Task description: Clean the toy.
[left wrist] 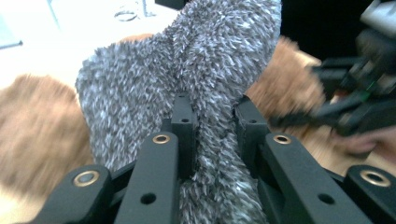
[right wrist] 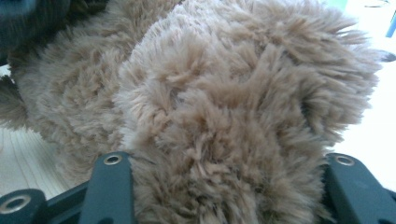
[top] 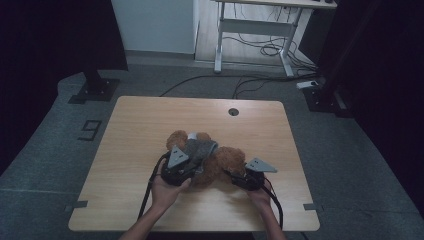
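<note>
One wooden table (top: pixel 150 115) carries everything, w/ a round cable hole (top: pixel 233 111) near its far edge. Mid-table, toward the near side, lies a brown teddy bear (top: pixel 227 162), fluffy, stretched roughly left-right as the high view shows it. Over its left part sits a grey fuzzy garment (top: pixel 202 150), speckled grey-white, bunched up.

Left gripper (left wrist: pixel 212 122): jaws clenched on a fold of the grey fuzzy garment; in the left gripper view the fabric is pinched tight betw. both black jaws and rises above them, brown fur showing on either side. In the high view this gripper sits at the bear's left-near side, person's left hand (top: pixel 167 192) around it.

Right gripper (right wrist: pixel 224 186): jaws stand either side of a thick brown furry limb of the bear; fur fills the gap betw. them, but can't tell if the pads press on it. In the high view it sits at the bear's right-near end, right hand (top: pixel 260 197) behind it.
</note>
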